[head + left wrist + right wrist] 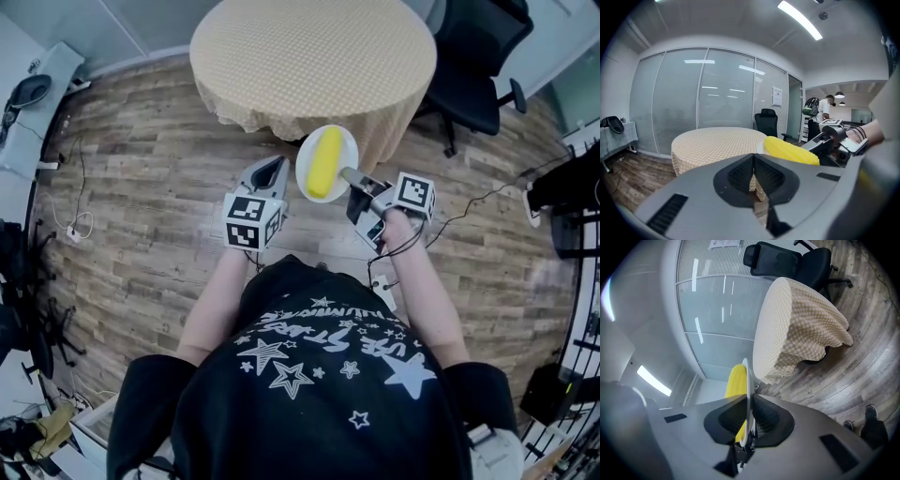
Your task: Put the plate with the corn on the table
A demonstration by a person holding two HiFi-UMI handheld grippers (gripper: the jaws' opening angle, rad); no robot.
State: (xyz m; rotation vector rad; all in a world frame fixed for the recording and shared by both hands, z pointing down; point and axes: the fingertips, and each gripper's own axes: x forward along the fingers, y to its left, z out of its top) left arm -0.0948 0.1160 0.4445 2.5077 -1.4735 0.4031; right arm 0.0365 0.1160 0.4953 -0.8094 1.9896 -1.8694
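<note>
Table (314,56) just beyond plate (326,162); chair (478,66) behind

We're in an office here: glass partition walls (708,93) with blinds, strip lights (799,19) overhead, a black swivel chair (478,66) beside a round cloth-covered surface (314,56), a wood-plank floor (141,178) and loose cables (75,220) trailing at the edge.

No legible text
White lettering among stars on the black T-shirt (323,361) cannot be made out; the paper notice (776,96) above the office chair (767,123) is too small to read
</note>
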